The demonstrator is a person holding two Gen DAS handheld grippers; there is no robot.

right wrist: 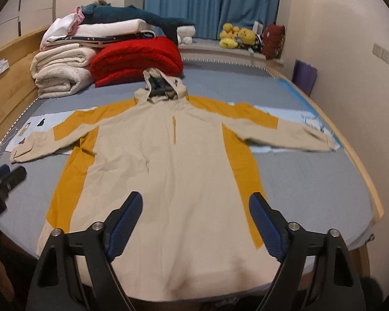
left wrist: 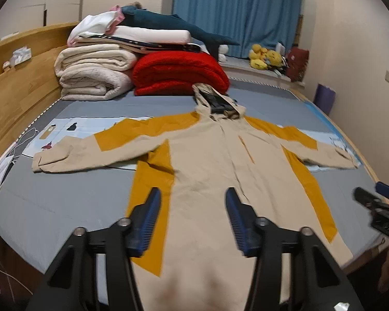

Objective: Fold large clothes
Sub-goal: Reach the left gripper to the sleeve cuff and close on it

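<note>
A large beige and mustard hooded jacket lies flat and face up on the grey bed. Both sleeves are spread out sideways and the hood points toward the far end. My left gripper hovers above the jacket's lower left part, open, with nothing between its blue pads. My right gripper hangs over the lower middle of the jacket near the hem, open wider and likewise empty. Each gripper shows at the edge of the other's view: the right gripper and the left gripper.
Folded cream blankets and a red blanket are stacked at the far end, with a plush shark on top. A wooden headboard runs along the left, with cables beside it. Yellow plush toys sit by the blue curtain.
</note>
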